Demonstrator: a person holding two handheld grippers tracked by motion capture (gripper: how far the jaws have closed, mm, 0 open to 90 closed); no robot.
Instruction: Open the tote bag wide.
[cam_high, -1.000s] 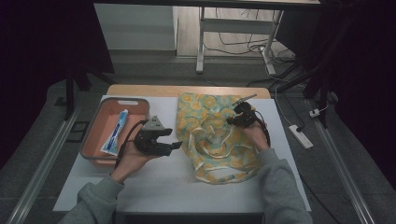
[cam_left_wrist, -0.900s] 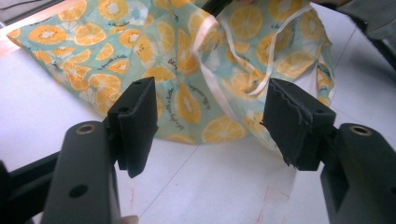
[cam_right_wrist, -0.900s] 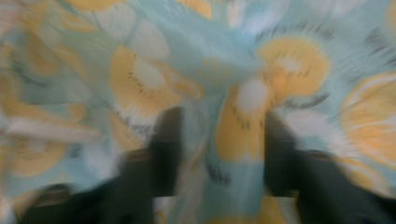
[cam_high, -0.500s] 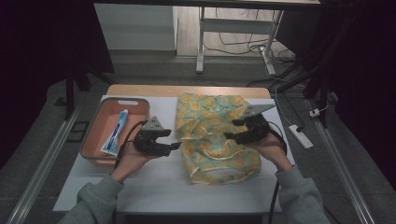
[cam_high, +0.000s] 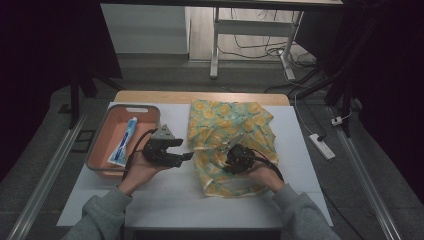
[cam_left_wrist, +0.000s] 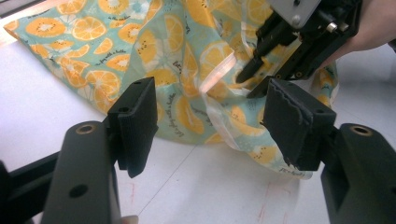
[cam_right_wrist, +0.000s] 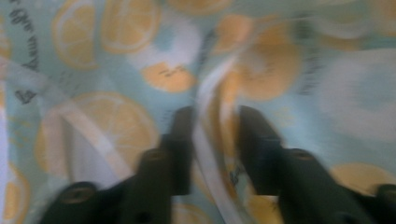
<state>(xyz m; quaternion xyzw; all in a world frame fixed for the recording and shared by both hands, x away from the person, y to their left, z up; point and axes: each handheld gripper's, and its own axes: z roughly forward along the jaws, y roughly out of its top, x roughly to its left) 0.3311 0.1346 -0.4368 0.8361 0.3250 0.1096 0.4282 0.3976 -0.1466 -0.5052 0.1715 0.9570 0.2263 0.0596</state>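
Observation:
A cloth (cam_high: 230, 125) printed with orange slices lies crumpled on the white table (cam_high: 165, 200). My right gripper (cam_high: 229, 162) rests on the near middle of the cloth. Its jaws have just been closing and now pinch a raised fold with a white strip; the right gripper view (cam_right_wrist: 215, 135) shows this fold between them, blurred. My left gripper (cam_high: 184, 149) hovers open at the cloth's left edge, pointing at it, with nothing between its pads (cam_left_wrist: 135, 126). The left gripper view shows the cloth (cam_left_wrist: 140, 42) and the right gripper (cam_left_wrist: 252, 81) pressed into it.
A salmon tray (cam_high: 100, 150) stands at the table's left with a blue and white toothpaste tube (cam_high: 125, 142) in it. A power strip (cam_high: 320, 146) lies on the floor to the right. Bare white table lies in front of the cloth.
My right gripper has moved from the cloth's right edge left and nearer, onto its near middle, and its jaws have closed on a fold. The cloth's right side now lies flatter. The left gripper stayed put.

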